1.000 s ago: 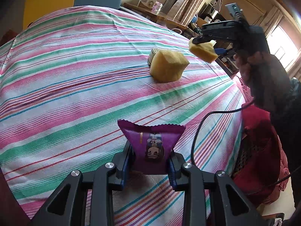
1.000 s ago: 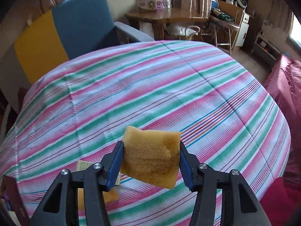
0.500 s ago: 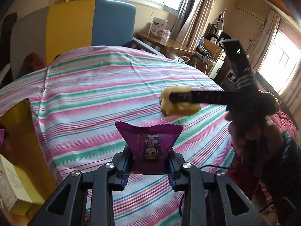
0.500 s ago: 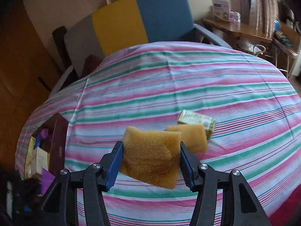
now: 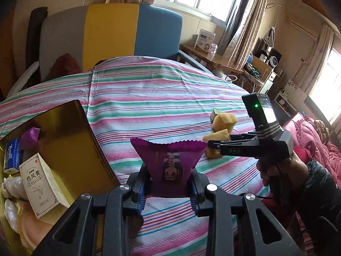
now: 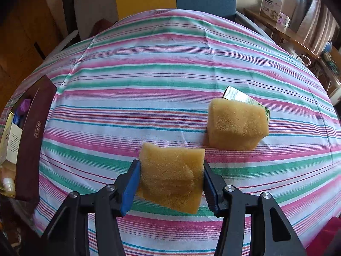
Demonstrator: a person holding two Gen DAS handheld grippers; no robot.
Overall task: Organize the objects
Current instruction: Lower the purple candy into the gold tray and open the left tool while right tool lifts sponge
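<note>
At the left edge of the table [image 5: 170, 98], a gold-lined box [image 5: 70, 140] is sitting open, already holding a white carton [image 5: 40, 183], a blue packet [image 5: 11, 157], a purple wrapper and some shells, so it is probably serving as the collecting place for everything being tidied. Just right of it, the left gripper [image 5: 169, 183] is hovering above the striped cloth with its fingers pinched narrowly on a purple snack packet [image 5: 170, 160], gripping it low down so the crimped top is standing free and the packet can likely be dropped straight into the box. Further right, the right gripper [image 6: 170, 181] is pressing its blue pads against a yellow sponge [image 6: 172, 172], squeezing it between them while carrying it clear of the cloth. Toward the right edge, a second sponge [image 6: 236, 125] is resting on the cloth, leaning against a small green-printed carton [image 6: 240, 97] behind it; both are seemingly waiting their turn.
</note>
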